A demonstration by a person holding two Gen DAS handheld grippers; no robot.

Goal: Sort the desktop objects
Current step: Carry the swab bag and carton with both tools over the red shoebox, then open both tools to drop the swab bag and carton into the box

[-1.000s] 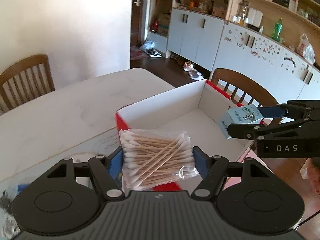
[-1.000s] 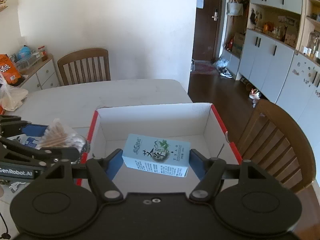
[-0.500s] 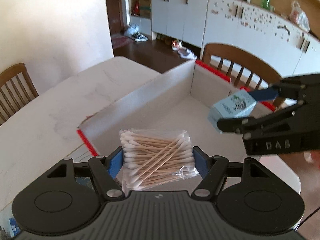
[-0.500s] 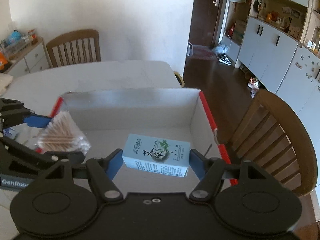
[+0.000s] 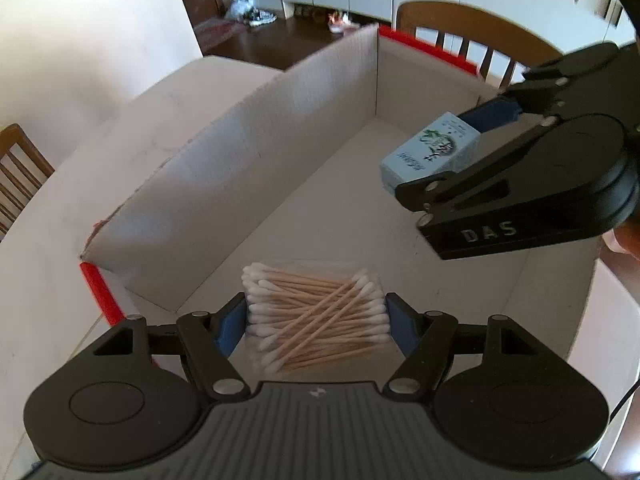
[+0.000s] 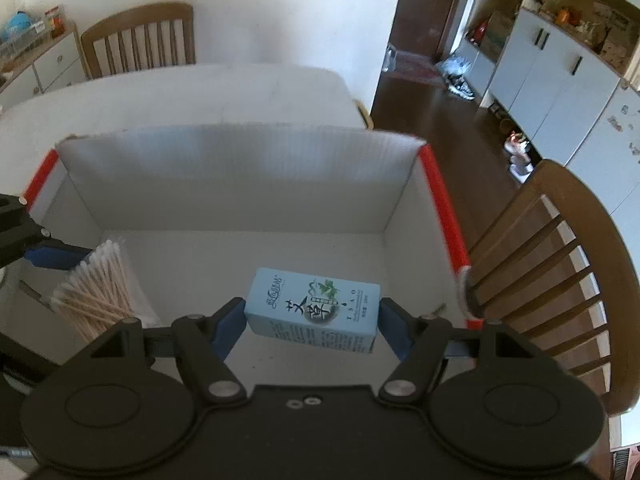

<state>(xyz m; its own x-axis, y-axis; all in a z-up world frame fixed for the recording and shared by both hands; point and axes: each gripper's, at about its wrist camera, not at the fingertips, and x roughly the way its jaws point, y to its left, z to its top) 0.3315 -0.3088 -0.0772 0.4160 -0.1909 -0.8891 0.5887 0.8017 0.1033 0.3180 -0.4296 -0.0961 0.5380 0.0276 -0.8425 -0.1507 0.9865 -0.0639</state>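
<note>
My left gripper is shut on a clear bag of cotton swabs, held low inside the open cardboard box, near its floor. The right gripper reaches in from the right side of that view. In the right wrist view, my right gripper is shut on a small light-blue carton with green leaf print, hanging above the box floor. The swab bag and the left gripper's blue pad show at the left of that view.
The box has white inner walls and red-edged rims and sits on a pale table. A wooden chair stands close beside the box's right wall; another chair is at the table's far side.
Both grippers have come forward and down over the box rim, so the swab bag and the blue carton now hang inside the box. Both grips are unchanged.
</note>
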